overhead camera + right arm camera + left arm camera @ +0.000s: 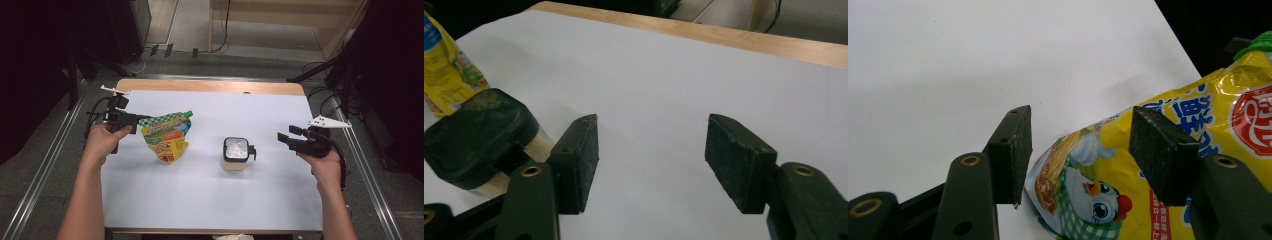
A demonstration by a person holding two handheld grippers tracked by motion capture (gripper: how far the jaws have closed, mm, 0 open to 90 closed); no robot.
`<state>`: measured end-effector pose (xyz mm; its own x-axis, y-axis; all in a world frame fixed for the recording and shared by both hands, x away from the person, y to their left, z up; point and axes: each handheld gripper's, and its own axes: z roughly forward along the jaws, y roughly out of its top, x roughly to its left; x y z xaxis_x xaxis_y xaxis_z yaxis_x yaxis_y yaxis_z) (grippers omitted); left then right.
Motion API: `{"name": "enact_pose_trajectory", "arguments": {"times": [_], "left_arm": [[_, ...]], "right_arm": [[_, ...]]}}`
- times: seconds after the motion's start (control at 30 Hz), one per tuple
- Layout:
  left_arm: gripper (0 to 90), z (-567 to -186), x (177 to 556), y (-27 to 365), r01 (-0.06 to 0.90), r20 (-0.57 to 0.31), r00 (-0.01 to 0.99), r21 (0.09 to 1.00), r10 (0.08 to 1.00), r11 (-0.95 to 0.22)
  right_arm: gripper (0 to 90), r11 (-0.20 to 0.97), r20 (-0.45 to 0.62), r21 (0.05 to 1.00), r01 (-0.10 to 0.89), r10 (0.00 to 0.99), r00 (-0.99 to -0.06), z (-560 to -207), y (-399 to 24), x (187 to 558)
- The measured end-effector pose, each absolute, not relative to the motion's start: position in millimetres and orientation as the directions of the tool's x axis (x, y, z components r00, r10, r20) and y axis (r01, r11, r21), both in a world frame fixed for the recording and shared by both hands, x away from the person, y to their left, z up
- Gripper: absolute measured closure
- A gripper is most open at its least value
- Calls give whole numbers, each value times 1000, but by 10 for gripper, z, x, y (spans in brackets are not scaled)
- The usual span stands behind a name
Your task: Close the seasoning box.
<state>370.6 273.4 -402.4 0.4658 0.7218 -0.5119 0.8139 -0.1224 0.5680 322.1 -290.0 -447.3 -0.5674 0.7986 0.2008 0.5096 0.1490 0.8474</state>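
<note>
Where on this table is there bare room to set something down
The near strip of the white sheet, in front of the yellow pouch and the black-lidded jar, is bare. So is the far strip behind them, up to the wooden edge. The middle row is crowded: left hand-held gripper, pouch, jar, right hand-held gripper.

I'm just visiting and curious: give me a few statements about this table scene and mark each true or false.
1. The pouch is mostly yellow with a green cap. True.
2. The right gripper is clamped on the jar. False: its jaws stand open over bare table, with the jar off to one side.
3. The jar has a dark lid. True.
4. The left gripper has the pouch between its open jaws. True.
5. The pouch lies inside the jar. False: they are apart on the white sheet.
</note>
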Motion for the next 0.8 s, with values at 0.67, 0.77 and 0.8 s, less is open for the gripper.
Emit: {"name": "enact_pose_trajectory", "arguments": {"times": [0.67,0.77,0.8], "left_arm": [[433,-4072,3723,2767,810,-499,465,573,732,-124],[433,-4076,3723,2773,806,-494,467,579,734,-124],[433,-4078,3724,2774,806,-492,466,580,735,-123]], "right_arm": [[322,171,175,819,548,836,-521,-4687,-2954,3279],[316,174,172,817,549,836,-522,-4693,-2942,3280],[314,177,171,818,548,835,-524,-4695,-2939,3281]]}}
